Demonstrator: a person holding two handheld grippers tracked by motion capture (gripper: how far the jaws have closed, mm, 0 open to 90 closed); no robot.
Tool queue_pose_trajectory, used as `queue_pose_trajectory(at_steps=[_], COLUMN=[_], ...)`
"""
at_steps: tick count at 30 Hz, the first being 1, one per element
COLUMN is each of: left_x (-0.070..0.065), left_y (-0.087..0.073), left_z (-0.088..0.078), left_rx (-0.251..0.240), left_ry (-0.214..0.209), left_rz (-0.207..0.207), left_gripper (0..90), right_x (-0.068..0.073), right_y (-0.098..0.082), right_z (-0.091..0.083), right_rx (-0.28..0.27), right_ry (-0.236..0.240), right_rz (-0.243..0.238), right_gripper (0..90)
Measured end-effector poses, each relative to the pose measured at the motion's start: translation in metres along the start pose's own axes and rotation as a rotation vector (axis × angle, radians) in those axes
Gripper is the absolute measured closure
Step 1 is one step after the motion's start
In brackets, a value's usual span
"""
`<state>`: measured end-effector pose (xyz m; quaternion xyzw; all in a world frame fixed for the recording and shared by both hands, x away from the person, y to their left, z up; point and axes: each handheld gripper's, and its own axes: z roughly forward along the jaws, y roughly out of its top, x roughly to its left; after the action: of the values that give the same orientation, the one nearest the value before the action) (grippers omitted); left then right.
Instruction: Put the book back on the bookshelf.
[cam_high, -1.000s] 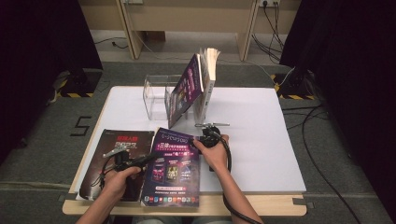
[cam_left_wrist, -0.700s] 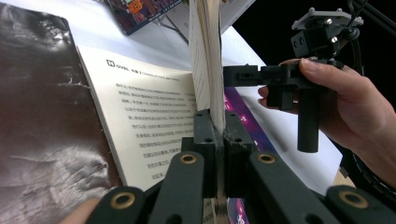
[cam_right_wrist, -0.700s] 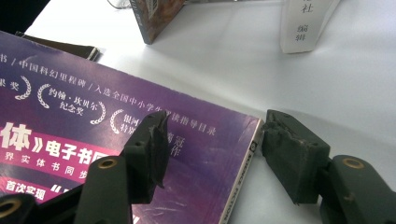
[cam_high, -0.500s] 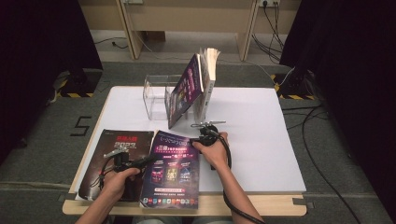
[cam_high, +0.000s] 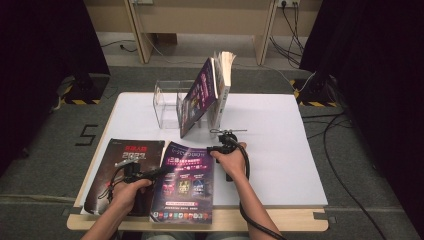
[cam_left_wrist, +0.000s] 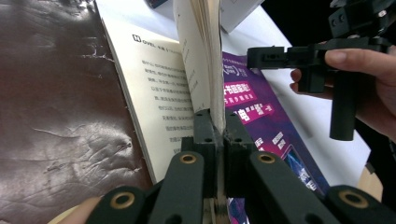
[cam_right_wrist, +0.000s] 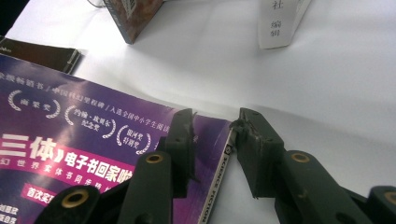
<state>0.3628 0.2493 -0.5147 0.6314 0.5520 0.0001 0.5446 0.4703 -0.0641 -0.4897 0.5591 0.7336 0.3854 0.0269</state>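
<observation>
A purple paperback (cam_high: 186, 182) lies flat near the table's front edge. My left gripper (cam_high: 159, 172) is at its left edge. In the left gripper view its jaws (cam_left_wrist: 217, 116) are shut on a lifted sheaf of pages (cam_left_wrist: 201, 51), with a printed page to their left. My right gripper (cam_high: 216, 148) sits at the book's far right corner. Its jaws (cam_right_wrist: 215, 123) have just been closing and straddle the spine (cam_right_wrist: 218, 177): one jaw is over the purple cover (cam_right_wrist: 70, 135), the other beside the spine on the table. No firm press on the spine is visible.
A dark brown book (cam_high: 122, 170) lies left of the purple one. A clear acrylic stand (cam_high: 167, 102) at mid-table holds leaning books (cam_high: 200, 95), with a white-spined one (cam_right_wrist: 280, 23) beside it. White tabletop (cam_high: 280, 150) stretches to the right.
The right gripper's jaws look narrower around the book's corner. Both hands and the books stay where they were.
</observation>
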Motion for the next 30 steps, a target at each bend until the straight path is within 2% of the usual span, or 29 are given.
queue_pose_trajectory(at_steps=[6,14,18,21,30], left_x=[0.0001,-0.001,-0.0004,-0.0006,-0.0008], left_y=[-0.0001,-0.0004,-0.0012,-0.0017,-0.0026], left_z=[0.0002,0.0006,0.0004,0.0001,0.0001], left_rx=[0.002,0.0,-0.004,-0.007,-0.016], left_ry=[0.005,0.015,0.016,0.018,0.02], left_rz=[-0.004,-0.003,-0.02,-0.021,-0.035], left_gripper=[86.2,86.2,86.2,86.2,86.2], right_x=[-0.001,0.001,0.0005,-0.0019,-0.0022], right_y=[-0.001,0.0003,-0.0007,-0.0023,-0.0066], right_z=[-0.0002,-0.0001,-0.0008,-0.0011,-0.0038], right_rx=[-0.004,0.002,-0.001,-0.011,0.006], right_ry=[0.015,0.001,0.008,0.028,0.083], right_rz=[0.04,0.033,0.054,0.087,0.116], right_gripper=[68.1,68.8,68.9,68.0,63.3])
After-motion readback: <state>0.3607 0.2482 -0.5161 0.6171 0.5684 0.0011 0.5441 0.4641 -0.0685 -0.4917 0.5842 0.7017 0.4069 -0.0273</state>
